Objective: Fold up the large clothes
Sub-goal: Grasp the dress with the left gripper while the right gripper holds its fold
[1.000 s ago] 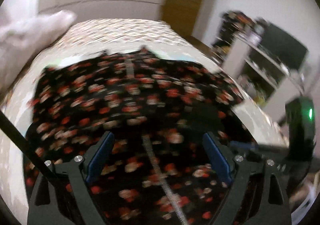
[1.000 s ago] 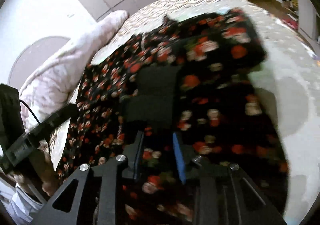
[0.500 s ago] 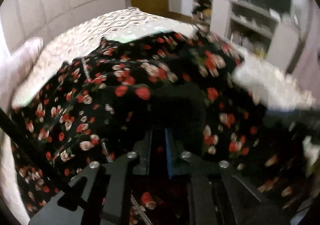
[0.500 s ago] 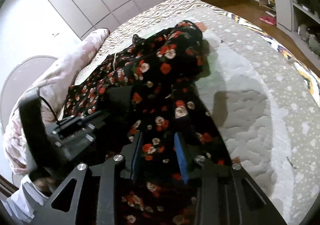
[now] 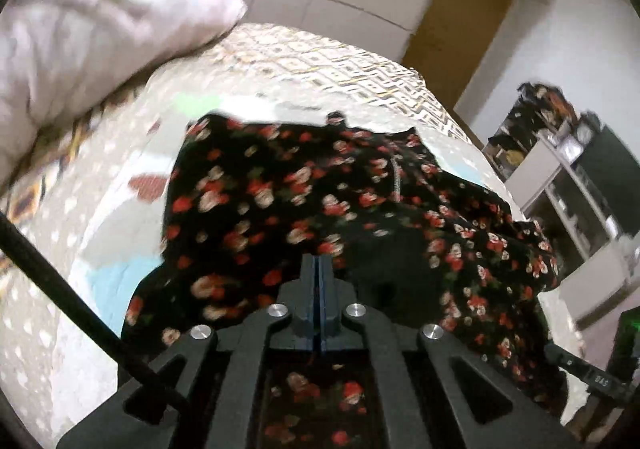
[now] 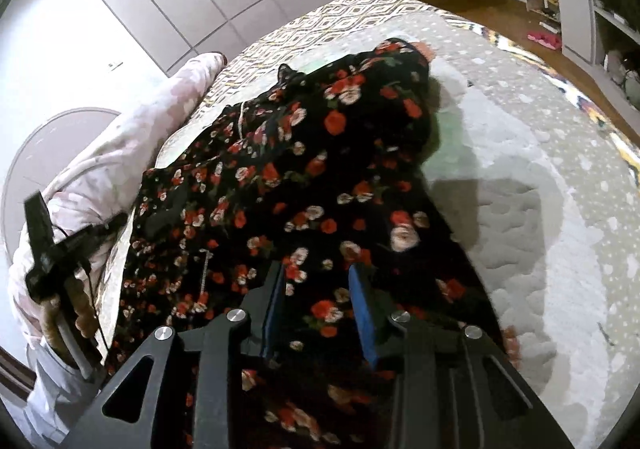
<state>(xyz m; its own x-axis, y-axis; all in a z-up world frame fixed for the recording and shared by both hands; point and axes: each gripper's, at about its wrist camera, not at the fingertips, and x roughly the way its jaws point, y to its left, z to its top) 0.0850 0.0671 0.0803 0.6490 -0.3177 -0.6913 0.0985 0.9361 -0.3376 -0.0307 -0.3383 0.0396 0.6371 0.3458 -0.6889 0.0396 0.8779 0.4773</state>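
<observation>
A large black garment with red and white flowers [image 5: 304,201] lies on the bed and reaches under both grippers. It also shows in the right wrist view [image 6: 304,177], folded over itself along its right side. My left gripper [image 5: 319,265] is shut on the garment's near edge, its blue pads pressed together. My right gripper [image 6: 318,277] has its blue pads a hand's width apart with floral fabric bunched between them; the fabric fills the gap. The left gripper [image 6: 52,245] shows at the left of the right wrist view, held by a hand.
The bed [image 6: 520,153] has a grey dotted quilt with a patterned border [image 5: 320,57]. A pale pink duvet [image 5: 92,29] is heaped at the left, also in the right wrist view [image 6: 132,145]. White shelves [image 5: 576,185] stand at the right, past a wooden floor [image 6: 504,13].
My left gripper went from wide open to shut on the garment and swung left. My right gripper's pads have spread apart. The garment's right side now lies folded over.
</observation>
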